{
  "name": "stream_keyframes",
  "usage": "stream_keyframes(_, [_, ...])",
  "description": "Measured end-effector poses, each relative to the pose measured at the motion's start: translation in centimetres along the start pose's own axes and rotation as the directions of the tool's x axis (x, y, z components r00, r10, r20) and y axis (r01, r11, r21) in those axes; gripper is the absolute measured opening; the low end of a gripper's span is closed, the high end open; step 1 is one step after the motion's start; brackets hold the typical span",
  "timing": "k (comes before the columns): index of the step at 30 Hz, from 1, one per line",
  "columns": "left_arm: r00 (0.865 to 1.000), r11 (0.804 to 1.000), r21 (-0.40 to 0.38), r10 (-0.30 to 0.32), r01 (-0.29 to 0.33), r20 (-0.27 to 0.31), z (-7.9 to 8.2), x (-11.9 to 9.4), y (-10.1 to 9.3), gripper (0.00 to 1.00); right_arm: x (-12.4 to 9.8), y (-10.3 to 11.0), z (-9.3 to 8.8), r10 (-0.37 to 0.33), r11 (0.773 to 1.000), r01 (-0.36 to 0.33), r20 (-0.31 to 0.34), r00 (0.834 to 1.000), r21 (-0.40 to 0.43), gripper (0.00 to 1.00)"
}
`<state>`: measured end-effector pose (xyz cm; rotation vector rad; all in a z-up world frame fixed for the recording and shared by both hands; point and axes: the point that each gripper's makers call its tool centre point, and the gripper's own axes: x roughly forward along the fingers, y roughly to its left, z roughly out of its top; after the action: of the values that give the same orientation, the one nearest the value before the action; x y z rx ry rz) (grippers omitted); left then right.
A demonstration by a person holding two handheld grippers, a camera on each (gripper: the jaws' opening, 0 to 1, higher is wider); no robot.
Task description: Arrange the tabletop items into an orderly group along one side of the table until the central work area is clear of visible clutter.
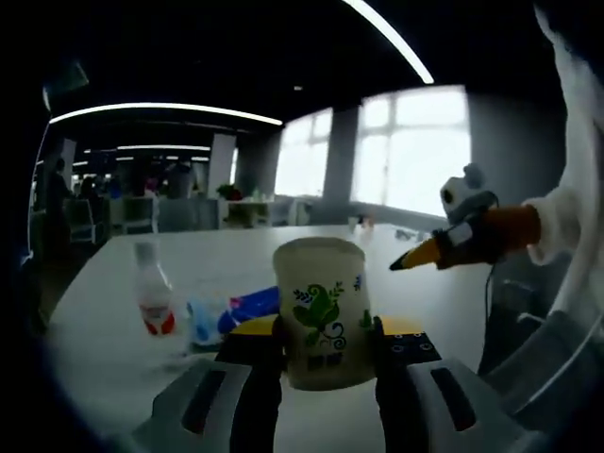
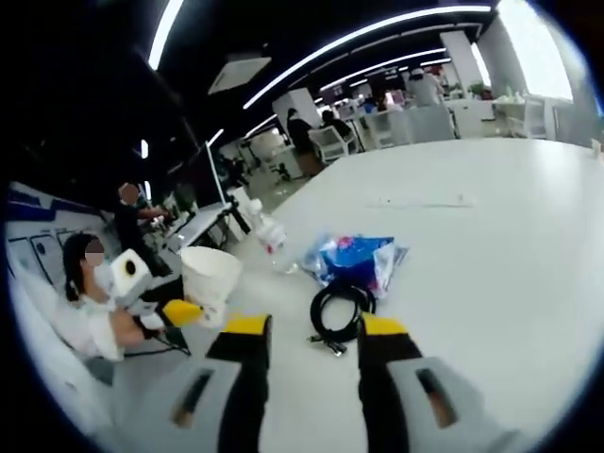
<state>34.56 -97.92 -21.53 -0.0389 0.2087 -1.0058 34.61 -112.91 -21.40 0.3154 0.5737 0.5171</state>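
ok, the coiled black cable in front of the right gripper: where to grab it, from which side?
Probably across the bundled strands on the near arc of the black cable, coming straight down from above. It lies flat on the white table as a loose loop, so a side approach would just push it. The right gripper is open just short of it. The blue packet crowds the far arc.

Cream cup (image 1: 321,311), green leaf print; black cable coil (image 2: 342,310); blue packet (image 2: 357,258).
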Motion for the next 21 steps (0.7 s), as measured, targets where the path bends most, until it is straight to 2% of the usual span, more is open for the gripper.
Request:
stream_keyframes(5, [1.0,1.0,0.005,-0.027,0.027,0.0,0.0,-0.1,-0.8,0.34,0.6,0.5,0.4,0.026,1.0,-0.026,-0.009,1.0,-0.009,0.34])
stream_keyframes(11, [0.998,0.998,0.019,-0.059,0.059,0.004,0.1,0.0,-1.5,0.34,2.0,2.4,0.9,0.096,0.995,-0.098,-0.052,0.994,-0.034,0.33])
stream_keyframes(18, [0.994,0.993,0.047,-0.107,0.107,-0.005,0.1,0.0,-2.8,0.34,3.7,4.7,1.2,0.188,0.974,-0.203,-0.136,0.973,-0.102,0.32])
stream_keyframes(21, [0.993,0.992,0.055,-0.116,0.116,-0.016,-0.2,-0.2,-3.0,0.34,4.0,6.0,1.1,0.249,0.95,-0.279,-0.198,0.948,-0.139,0.32])
